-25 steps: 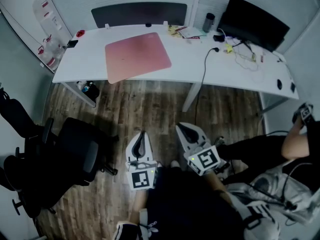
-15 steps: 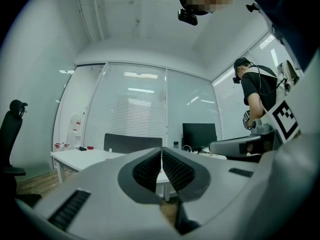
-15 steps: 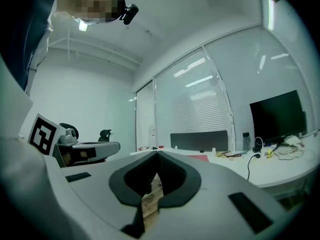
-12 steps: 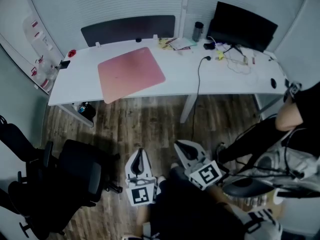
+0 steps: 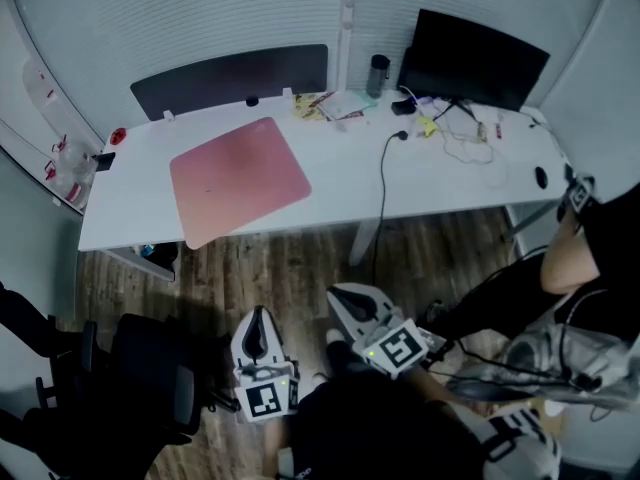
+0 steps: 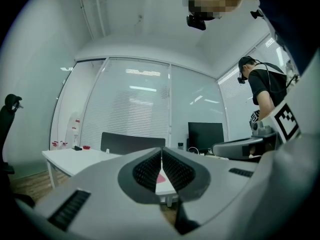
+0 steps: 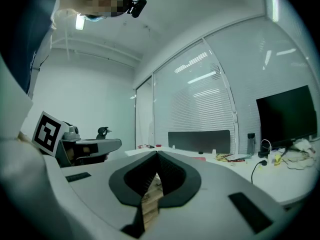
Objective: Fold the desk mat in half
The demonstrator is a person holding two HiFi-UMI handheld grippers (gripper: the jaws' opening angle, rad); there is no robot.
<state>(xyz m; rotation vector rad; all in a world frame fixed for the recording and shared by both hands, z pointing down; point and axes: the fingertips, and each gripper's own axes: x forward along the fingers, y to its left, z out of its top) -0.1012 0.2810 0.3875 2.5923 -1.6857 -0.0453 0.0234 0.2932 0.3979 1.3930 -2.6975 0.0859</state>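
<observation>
The pink desk mat lies flat and open on the left part of the white tabletop. It sits a bit crooked. Its near corner reaches the front edge of the tabletop. No part of it is folded.

Both tongs are well apart from the tabletop, low down over the brown wood floor. The left tongs are clenched, and the dark ribbed pads meet with nothing between them. The right tongs are clenched too, and they hold nothing. The two tongs are near each other, side by side, and both point toward the tabletop.

At the back right of the tabletop stands a black monitor. Just to its left is a dark bottle. Some papers lie near the bottle. A black cable runs across the tabletop and hangs down over the front edge. Loose wires lie in front of the monitor.

A black office chair stands on the floor at the left. At the right edge, another person in dark clothes bends near the end of the tabletop.
</observation>
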